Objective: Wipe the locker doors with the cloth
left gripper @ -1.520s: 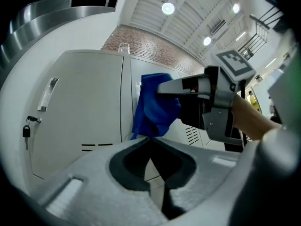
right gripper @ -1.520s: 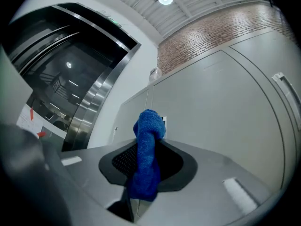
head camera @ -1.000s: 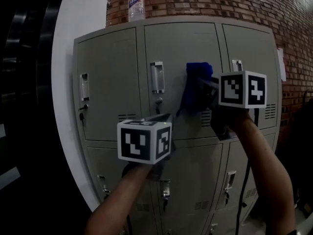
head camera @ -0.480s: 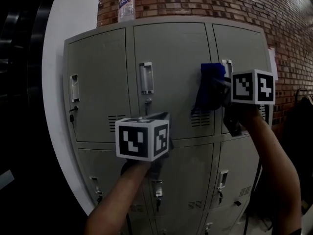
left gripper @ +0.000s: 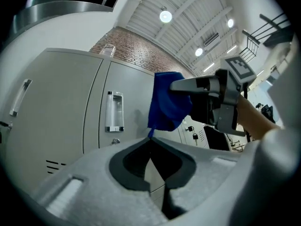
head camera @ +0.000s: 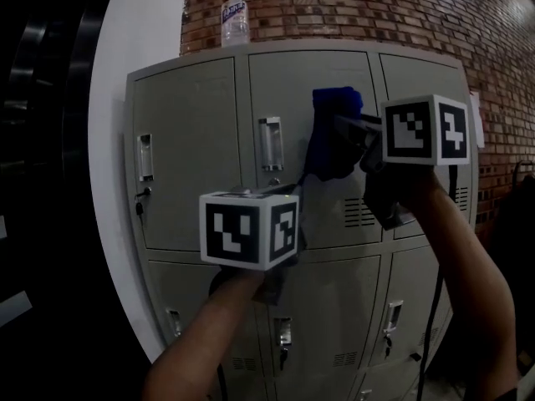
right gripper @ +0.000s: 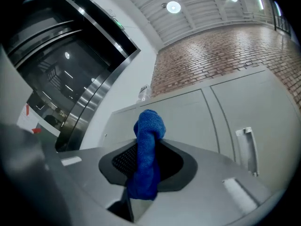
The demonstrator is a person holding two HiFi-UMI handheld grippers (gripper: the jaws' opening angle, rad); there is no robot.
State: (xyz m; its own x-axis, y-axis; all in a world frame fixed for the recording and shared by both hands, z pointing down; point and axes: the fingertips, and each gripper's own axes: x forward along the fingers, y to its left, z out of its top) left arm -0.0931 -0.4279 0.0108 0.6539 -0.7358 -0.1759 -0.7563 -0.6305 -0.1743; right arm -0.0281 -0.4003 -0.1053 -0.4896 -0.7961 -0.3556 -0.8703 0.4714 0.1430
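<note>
A bank of grey lockers (head camera: pixel 188 98) fills the head view. My right gripper (head camera: pixel 344 125) is shut on a blue cloth (head camera: pixel 333 136) and holds it against the upper middle door (head camera: pixel 288 82), right of that door's handle (head camera: pixel 270 143). In the right gripper view the cloth (right gripper: pixel 146 149) stands up between the jaws and hangs down over them. My left gripper (head camera: pixel 288 197) is held lower, in front of the same door's bottom edge. It is shut with nothing in it (left gripper: pixel 150 144). The left gripper view also shows the cloth (left gripper: pixel 167 102) and the right gripper (left gripper: pixel 176 85).
A clear plastic bottle (head camera: pixel 235 19) stands on top of the lockers. A brick wall (head camera: pixel 418 15) rises behind them, and a white curved wall (head camera: pixel 138 23) is at the left. Lower locker doors (head camera: pixel 334 307) with handles and locks sit below.
My right gripper has carried the cloth back to the left and slightly up across the upper middle door, after a sweep to the right. The left gripper has hardly moved.
</note>
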